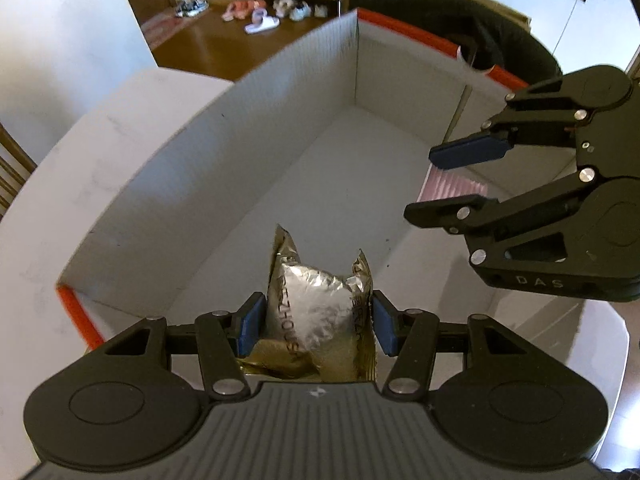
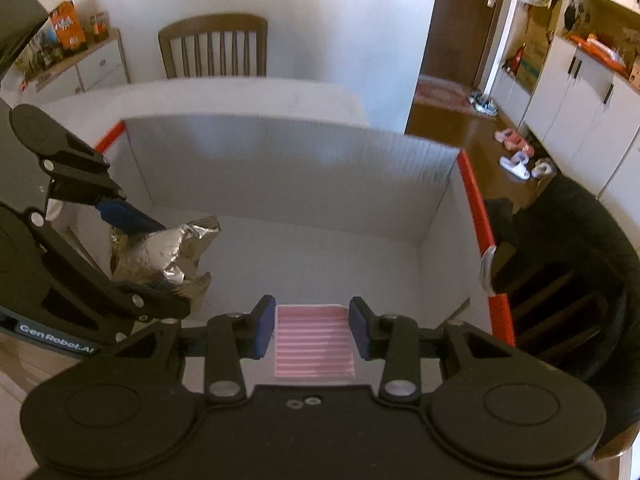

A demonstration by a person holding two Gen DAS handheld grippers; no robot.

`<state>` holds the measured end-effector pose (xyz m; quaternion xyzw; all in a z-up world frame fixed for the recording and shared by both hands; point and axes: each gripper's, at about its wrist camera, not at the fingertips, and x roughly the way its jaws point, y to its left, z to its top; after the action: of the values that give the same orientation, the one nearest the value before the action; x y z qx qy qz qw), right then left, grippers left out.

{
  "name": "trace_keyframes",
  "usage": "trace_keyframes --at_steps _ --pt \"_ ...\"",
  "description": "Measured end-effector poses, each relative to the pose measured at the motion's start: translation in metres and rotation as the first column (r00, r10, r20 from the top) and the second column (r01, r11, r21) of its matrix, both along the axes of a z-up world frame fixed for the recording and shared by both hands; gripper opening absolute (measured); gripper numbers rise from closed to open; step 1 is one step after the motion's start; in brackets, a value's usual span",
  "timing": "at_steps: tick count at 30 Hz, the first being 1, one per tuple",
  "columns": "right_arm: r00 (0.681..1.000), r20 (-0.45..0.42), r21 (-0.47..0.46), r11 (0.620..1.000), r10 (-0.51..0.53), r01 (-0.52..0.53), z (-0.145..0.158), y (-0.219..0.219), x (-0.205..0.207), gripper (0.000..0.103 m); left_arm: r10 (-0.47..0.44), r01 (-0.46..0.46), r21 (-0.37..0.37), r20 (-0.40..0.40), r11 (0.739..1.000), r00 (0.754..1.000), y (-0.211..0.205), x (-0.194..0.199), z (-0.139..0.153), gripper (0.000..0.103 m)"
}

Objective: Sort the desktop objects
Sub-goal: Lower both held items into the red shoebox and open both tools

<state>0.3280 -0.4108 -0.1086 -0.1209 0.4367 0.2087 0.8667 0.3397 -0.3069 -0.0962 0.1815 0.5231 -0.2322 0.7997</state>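
A: Right, we see the left gripper (image 1: 318, 322) part closed, blue pads pressed on both sides of a crumpled gold and silver foil packet (image 1: 316, 312) at bottom centre of the left wrist view.

B: Agreed. In the right wrist view, we have the right gripper (image 2: 312, 326) also part closed, pads against the edges of a pink ribbed pad (image 2: 314, 346), bottom centre.

A: Both point down into the white cardboard box (image 1: 224, 148) with the orange rim. The packet hangs above the box floor, lower middle of frame.

B: In the left view the pink pad shows at right, between the right gripper's fingers, over the box's right side. The two grippers sit near each other, apart.

A: Outside the box: white table (image 1: 80, 152), wooden chair (image 2: 214, 46) at top of the right view, slippers (image 1: 262, 24) on the brown floor.
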Motion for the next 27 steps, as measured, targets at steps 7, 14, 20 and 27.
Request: trace_keyframes --at_steps 7,14,20,27 --pt "0.998 -0.065 -0.008 1.000 0.017 -0.018 -0.009 0.002 0.005 0.039 -0.030 0.031 0.032 -0.035 0.999 0.999 -0.009 0.007 -0.008 0.055" --pt "0.987 -0.159 -0.013 1.000 0.021 -0.023 -0.013 0.003 0.014 0.039 -0.042 0.044 0.041 -0.043 0.998 0.998 -0.007 0.003 -0.010 0.055" --pt "0.983 -0.182 -0.021 0.999 0.026 -0.031 -0.012 0.004 0.015 0.040 -0.027 0.028 0.026 -0.026 0.999 0.999 -0.001 -0.004 -0.005 0.055" --pt "0.985 -0.171 0.013 1.000 0.025 -0.023 0.002 0.000 0.011 0.044 0.010 -0.010 -0.036 0.004 0.999 1.000 0.014 -0.020 0.010 0.055"
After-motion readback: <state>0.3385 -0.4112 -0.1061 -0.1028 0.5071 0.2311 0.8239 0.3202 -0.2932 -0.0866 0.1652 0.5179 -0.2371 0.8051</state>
